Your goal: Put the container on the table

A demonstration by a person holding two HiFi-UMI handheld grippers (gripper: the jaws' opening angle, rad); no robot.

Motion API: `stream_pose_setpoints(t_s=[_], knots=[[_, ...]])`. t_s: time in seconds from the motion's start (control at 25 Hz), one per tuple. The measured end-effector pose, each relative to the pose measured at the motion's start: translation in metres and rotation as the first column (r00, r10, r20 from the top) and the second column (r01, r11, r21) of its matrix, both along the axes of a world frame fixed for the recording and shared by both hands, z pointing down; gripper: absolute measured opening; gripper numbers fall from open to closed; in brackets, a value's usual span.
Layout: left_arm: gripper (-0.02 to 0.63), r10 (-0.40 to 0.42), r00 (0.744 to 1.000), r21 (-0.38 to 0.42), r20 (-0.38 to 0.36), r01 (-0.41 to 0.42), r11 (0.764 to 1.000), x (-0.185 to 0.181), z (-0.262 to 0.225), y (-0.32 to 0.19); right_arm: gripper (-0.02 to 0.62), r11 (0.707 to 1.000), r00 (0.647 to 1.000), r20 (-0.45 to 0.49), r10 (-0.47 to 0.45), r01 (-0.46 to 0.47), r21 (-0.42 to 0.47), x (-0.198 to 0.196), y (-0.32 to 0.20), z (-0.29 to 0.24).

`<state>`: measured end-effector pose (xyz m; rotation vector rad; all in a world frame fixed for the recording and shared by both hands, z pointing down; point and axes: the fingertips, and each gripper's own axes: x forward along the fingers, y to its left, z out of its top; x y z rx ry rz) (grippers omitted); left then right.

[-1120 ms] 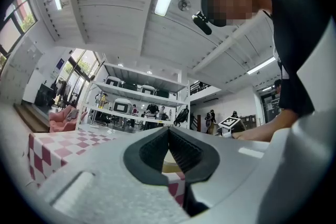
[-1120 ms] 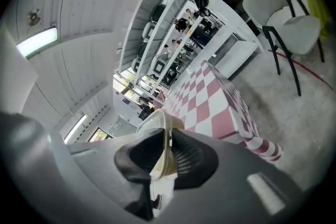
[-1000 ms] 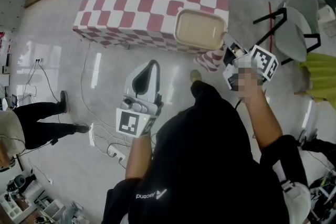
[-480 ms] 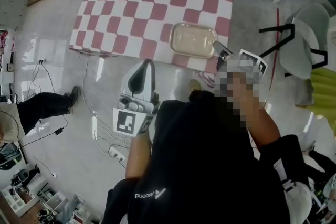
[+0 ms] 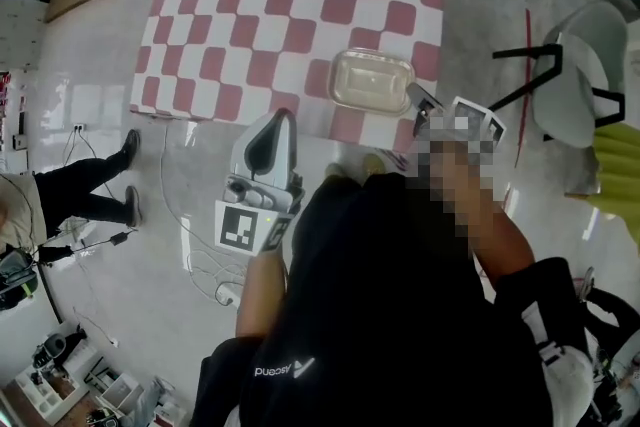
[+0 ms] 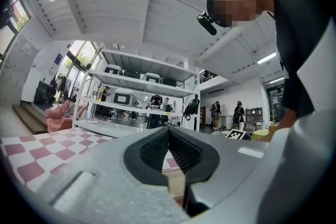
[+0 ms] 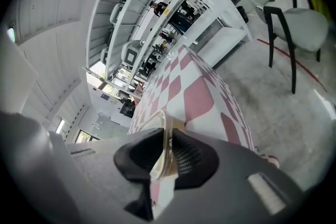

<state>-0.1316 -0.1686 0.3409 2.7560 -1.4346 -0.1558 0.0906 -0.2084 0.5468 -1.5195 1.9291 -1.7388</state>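
A shallow beige container (image 5: 371, 81) hangs over the near right part of the red-and-white checked table (image 5: 290, 5); whether it touches the cloth I cannot tell. My right gripper (image 5: 421, 103) is shut on its right rim. In the right gripper view the rim (image 7: 164, 149) stands edgewise between the pads of the right gripper (image 7: 168, 130), with the table (image 7: 194, 92) beyond. My left gripper (image 5: 282, 119) reaches the table's front edge, left of the container. In the left gripper view its jaws (image 6: 168, 129) meet at the tips with nothing between them.
A white chair with black legs (image 5: 575, 65) stands right of the table, also seen in the right gripper view (image 7: 294, 23). A person's legs (image 5: 75, 190) and floor cables (image 5: 205, 265) are at the left. White shelving (image 6: 142, 97) rises beyond the table.
Both grippers moved forward to the table. The container, earlier at the table's near edge, now sits further in over the cloth. The right gripper's hold is unchanged.
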Motion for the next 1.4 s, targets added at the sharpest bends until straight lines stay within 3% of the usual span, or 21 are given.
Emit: stream_pose_setpoints(t_s=[0.08, 0.24, 0.36, 0.44, 0.52, 0.64, 0.8, 1.0, 1.12, 1.4], knots=[[0.011, 0.014, 1.0, 0.0, -0.002, -0.014, 1.0, 0.0, -0.001, -0.006, 0.063, 1.0, 1.0, -0.019, -0.004, 0.004, 0.004, 0.0, -0.002, 0.001], [0.011, 0.064, 0.997, 0.014, -0.036, -0.063, 0.998, 0.003, -0.012, -0.012, 0.169, 0.999, 0.997, -0.073, -0.024, 0.026, 0.032, 0.005, -0.002, -0.001], [0.01, 0.084, 0.996, 0.02, -0.029, -0.083, 0.996, 0.0, -0.012, -0.015, 0.189, 0.991, 0.981, -0.187, -0.048, 0.07, 0.113, 0.011, -0.001, -0.018], [0.011, 0.087, 0.996, 0.02, -0.017, -0.087, 0.996, -0.002, -0.01, -0.016, 0.189, 0.97, 0.955, -0.287, -0.072, 0.134, 0.201, 0.011, -0.002, -0.039], [0.01, 0.097, 0.995, 0.026, -0.018, -0.097, 0.995, -0.001, -0.012, -0.017, 0.189, 0.925, 0.912, -0.4, -0.09, 0.226, 0.306, 0.006, -0.004, -0.066], [0.01, 0.12, 0.993, 0.041, -0.024, -0.119, 0.992, 0.002, -0.018, -0.016, 0.165, 0.819, 0.835, -0.544, -0.083, 0.368, 0.44, -0.012, -0.003, -0.111], [0.009, 0.141, 0.989, 0.057, -0.034, -0.139, 0.989, 0.004, -0.024, -0.017, 0.116, 0.661, 0.781, -0.623, -0.04, 0.489, 0.57, -0.045, 0.003, -0.162], [0.01, 0.161, 0.986, 0.051, -0.04, -0.159, 0.986, 0.007, -0.025, -0.013, 0.046, 0.492, 0.71, -0.703, 0.03, 0.602, 0.629, -0.085, 0.02, -0.199], [0.01, 0.183, 0.982, 0.048, -0.052, -0.18, 0.982, 0.012, -0.025, -0.009, 0.017, 0.437, 0.688, -0.721, 0.078, 0.627, 0.645, -0.1, 0.03, -0.213], [0.01, 0.197, 0.979, 0.046, -0.058, -0.195, 0.98, 0.018, -0.025, -0.003, 0.003, 0.372, 0.692, -0.718, 0.071, 0.65, 0.663, -0.115, 0.052, -0.217]])
